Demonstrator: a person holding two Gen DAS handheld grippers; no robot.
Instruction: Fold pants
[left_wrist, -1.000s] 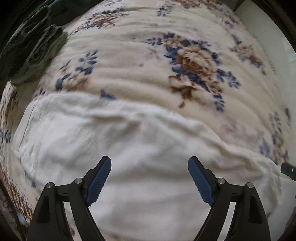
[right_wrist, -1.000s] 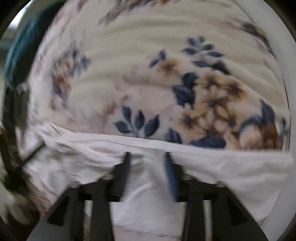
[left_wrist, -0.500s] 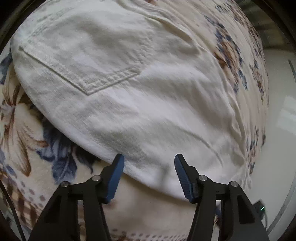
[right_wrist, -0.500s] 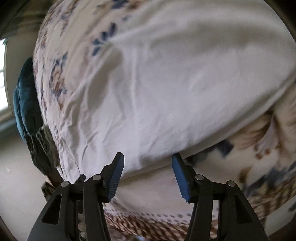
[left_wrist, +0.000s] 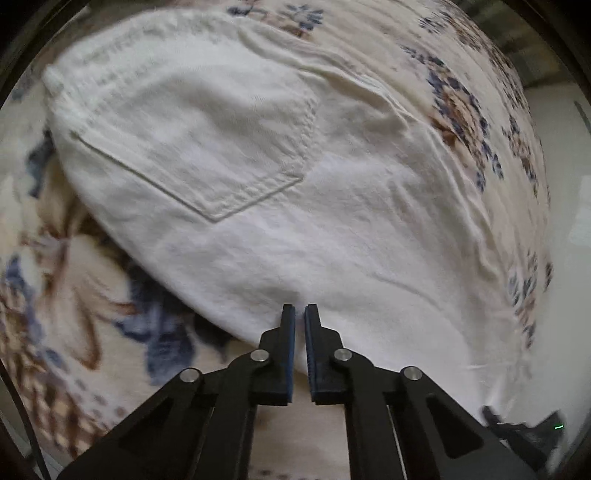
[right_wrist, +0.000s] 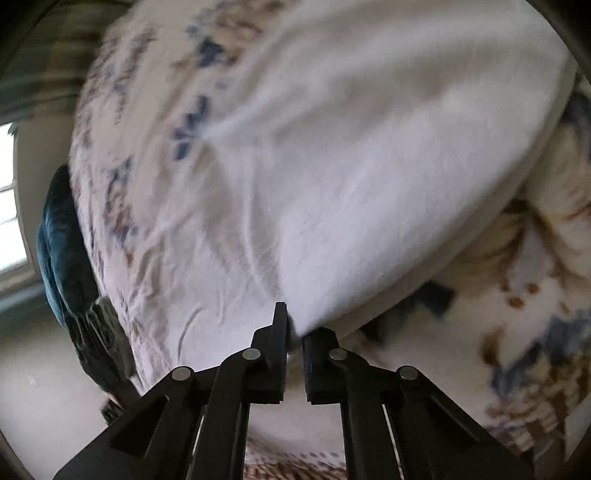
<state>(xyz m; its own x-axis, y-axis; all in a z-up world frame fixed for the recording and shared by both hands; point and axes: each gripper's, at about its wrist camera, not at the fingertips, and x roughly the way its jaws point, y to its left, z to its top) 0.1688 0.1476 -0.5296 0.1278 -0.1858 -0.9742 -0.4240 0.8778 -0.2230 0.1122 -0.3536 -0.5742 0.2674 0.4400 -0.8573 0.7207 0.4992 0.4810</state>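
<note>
White pants (left_wrist: 280, 206) lie spread on a floral blanket (left_wrist: 74, 295), back pocket (left_wrist: 207, 147) facing up. My left gripper (left_wrist: 300, 317) is shut on the near edge of the pants, below the pocket. In the right wrist view the same pants (right_wrist: 369, 166) fill the middle, and my right gripper (right_wrist: 293, 325) is shut on their near edge, with white cloth bunched between the fingers.
The floral blanket (right_wrist: 517, 332) covers the bed under the pants. A dark teal cloth (right_wrist: 62, 251) hangs at the bed's left edge, beside a pale floor (right_wrist: 44, 387). A small dark device with a green light (left_wrist: 532, 432) sits at the lower right.
Both grippers were open half a second ago, poised at the pants' near edge. Both have now closed on that edge. A second ago the right one held cloth and the left hung open.
</note>
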